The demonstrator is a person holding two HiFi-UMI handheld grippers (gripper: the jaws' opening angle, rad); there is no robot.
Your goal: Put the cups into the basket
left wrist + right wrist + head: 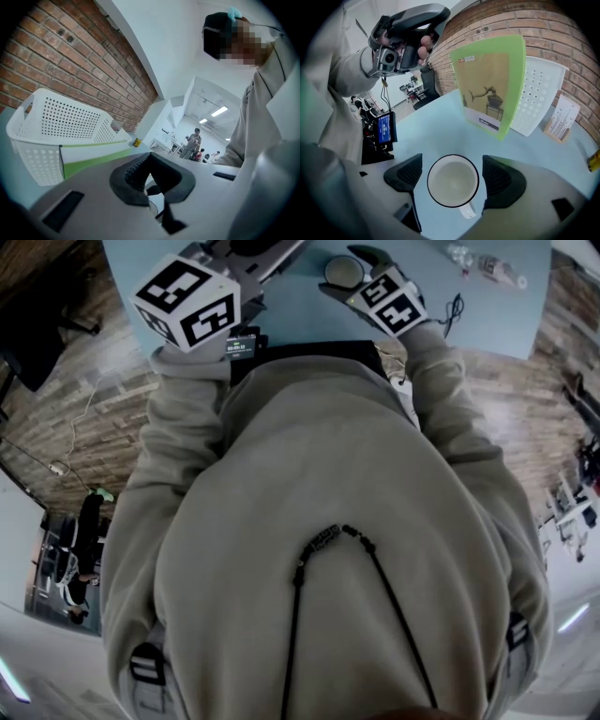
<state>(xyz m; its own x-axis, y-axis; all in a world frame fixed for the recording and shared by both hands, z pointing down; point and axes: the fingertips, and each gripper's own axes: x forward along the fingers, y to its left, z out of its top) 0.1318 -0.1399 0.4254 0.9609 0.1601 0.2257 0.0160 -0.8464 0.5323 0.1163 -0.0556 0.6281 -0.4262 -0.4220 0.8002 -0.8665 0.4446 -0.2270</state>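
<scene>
- Sweatshirt [319,484]: beige, loose, soft fabric; long sleeves [469,456] in the same cloth.
- Cord [394,606]: thin, black, two strands down the chest, joined at a short run of dark beads [323,538].
- Shoulder straps [148,667]: grey webbing with pale buckles, one at each side.
- Left gripper [149,158]: pale grey moulded shell with dark rectangular slots; black ribbed pads [133,173]; white cube [187,298] bearing black square markers.
- Right gripper [452,180]: same grey shell; black ribbed pads [405,172]; matching marker cube [394,304].
- Left gripper's handle [417,16], in the right gripper view: grey loop, with a round camera lens [387,57] set below it.
</scene>
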